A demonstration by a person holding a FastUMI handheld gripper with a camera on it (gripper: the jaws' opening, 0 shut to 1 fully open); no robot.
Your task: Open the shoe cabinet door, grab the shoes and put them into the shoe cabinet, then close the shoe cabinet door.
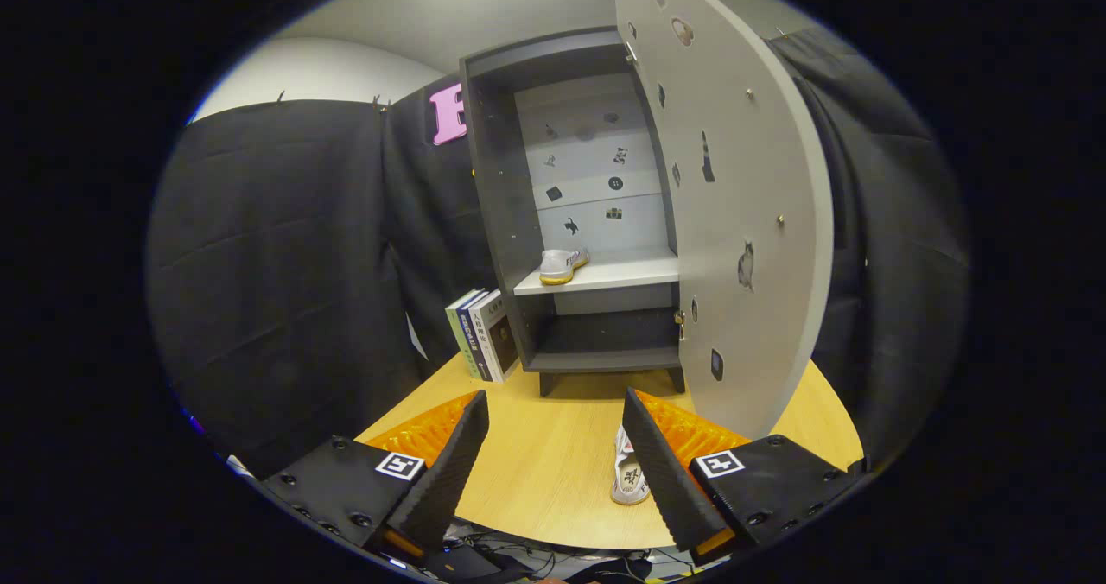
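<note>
The grey shoe cabinet [501,221] stands at the far side of the wooden table, its pale door [734,195] swung wide open to the right. One white shoe with a yellow sole [562,265] lies on the cabinet's middle shelf [631,271]. A second white shoe [628,478] rests on the table near the front edge, just left of the right finger and partly hidden by it. My gripper [555,463] is open above the table's front part, nothing between its fingers, well short of the cabinet.
A few books [484,335] stand upright against the cabinet's left side. The wooden table [544,446] ends in a curved front edge with cables below. The open door reaches over the table's right side. Black cloth walls surround the booth.
</note>
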